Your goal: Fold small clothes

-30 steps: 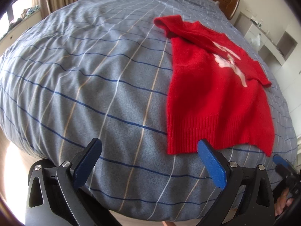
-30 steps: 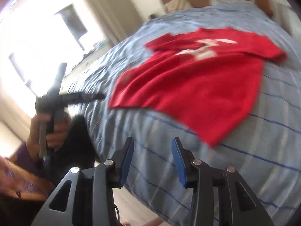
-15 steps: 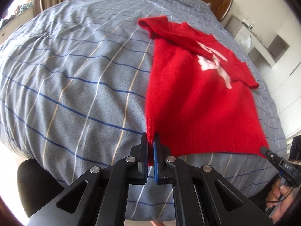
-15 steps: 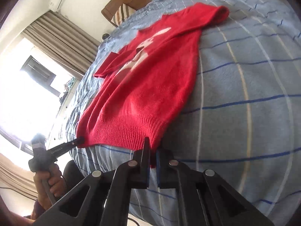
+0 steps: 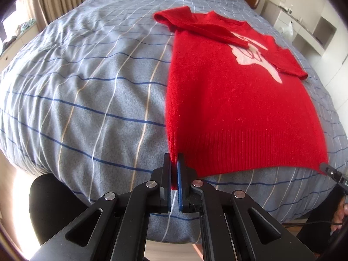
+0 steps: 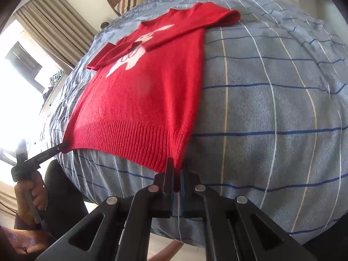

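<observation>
On plaid duvet: fuzzy red sweater, ribbed hem

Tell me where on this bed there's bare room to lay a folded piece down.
The checked blue-grey duvet is bare from the red knitted sweater to its window-side edge, and on the sweater's other side. The foot edge is crowded: both grippers pinch hem corners.

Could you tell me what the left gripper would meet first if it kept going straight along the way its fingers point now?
The left gripper is already shut on the near left hem corner of the red sweater, so going on it would push straight into that ribbed hem, probably bunching it against the striped bedcover just beneath.
</observation>
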`<state>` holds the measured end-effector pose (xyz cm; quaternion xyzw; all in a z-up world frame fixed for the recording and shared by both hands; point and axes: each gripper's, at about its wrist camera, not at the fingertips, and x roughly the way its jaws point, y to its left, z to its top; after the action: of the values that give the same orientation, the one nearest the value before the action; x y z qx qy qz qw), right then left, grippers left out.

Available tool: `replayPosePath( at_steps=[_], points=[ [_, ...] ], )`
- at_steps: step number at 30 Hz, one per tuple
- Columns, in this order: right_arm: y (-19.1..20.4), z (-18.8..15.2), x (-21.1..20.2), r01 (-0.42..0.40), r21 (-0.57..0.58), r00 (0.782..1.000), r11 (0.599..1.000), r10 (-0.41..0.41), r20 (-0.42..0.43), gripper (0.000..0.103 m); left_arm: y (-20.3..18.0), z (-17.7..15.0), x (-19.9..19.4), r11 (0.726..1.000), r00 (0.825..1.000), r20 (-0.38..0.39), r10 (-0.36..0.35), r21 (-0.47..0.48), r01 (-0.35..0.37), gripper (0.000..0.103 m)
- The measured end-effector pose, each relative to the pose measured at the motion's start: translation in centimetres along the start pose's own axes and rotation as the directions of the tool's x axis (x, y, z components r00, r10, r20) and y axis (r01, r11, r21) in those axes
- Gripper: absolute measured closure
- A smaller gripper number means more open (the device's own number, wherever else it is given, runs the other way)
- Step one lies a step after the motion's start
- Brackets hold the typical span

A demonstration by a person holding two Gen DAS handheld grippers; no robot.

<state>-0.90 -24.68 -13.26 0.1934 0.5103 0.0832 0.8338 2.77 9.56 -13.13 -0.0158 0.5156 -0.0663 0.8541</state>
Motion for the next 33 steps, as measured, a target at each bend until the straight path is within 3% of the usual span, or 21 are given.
replayPosePath(
  at_steps=[5, 11, 26, 27, 29, 30, 31, 32, 33],
  points=[
    [-1.0, -0.3, 2.6, 0.027, 0.041, 0.999, 0.999, -0.026, -0.038, 0.1, -0.5, -0.5, 2.4, 1.0, 1.0, -0.016, 0.021, -0.013, -0.022, 0.101],
    [-0.4, -0.7, 3.2, 0.08, 0.011, 0.997, 0.997, -0.08, -0.003, 0.1, -0.7, -1.1, 2.9, 1.0, 0.999, 0.02, 0.031, -0.006, -0.031, 0.1],
    [-0.7, -1.6, 2.6, 0.063, 0.016, 0.996, 0.998, -0.063, 0.057, 0.099, -1.8, -1.4, 2.7, 0.993, 0.992, 0.064, 0.11, 0.038, -0.112, 0.096],
    [-0.7, -1.6, 2.5, 0.059, 0.018, 0.997, 0.998, -0.06, 0.055, 0.097, -1.8, -1.4, 2.6, 0.992, 0.991, 0.063, 0.12, 0.042, -0.123, 0.091],
    [-0.7, -1.8, 2.3, 0.046, 0.015, 0.999, 0.999, -0.047, 0.019, 0.084, -1.8, -1.5, 2.2, 0.987, 0.987, 0.045, 0.152, 0.052, -0.154, 0.065],
    [-0.8, -2.0, 2.3, 0.037, 0.009, 0.999, 0.999, -0.036, -0.028, 0.079, -1.6, -1.6, 1.8, 0.984, 0.985, 0.026, 0.172, 0.051, -0.173, 0.033],
    [-1.0, -2.3, 2.3, 0.026, -0.002, 0.996, 1.0, -0.026, -0.088, 0.066, -1.3, -1.8, 1.4, 0.982, 0.983, 0.006, 0.185, 0.042, -0.185, 0.015],
    [-1.3, -2.6, 2.1, 0.023, -0.018, 0.99, 1.0, -0.025, -0.14, 0.055, -0.7, -1.9, 0.8, 0.983, 0.983, -0.001, 0.181, 0.024, -0.181, 0.014],
    [-1.7, -2.8, 1.4, 0.041, -0.043, 0.986, 0.998, -0.047, -0.159, 0.053, -0.1, -2.0, 0.0, 0.986, 0.986, 0.005, 0.169, -0.001, -0.169, 0.016]
  ],
)
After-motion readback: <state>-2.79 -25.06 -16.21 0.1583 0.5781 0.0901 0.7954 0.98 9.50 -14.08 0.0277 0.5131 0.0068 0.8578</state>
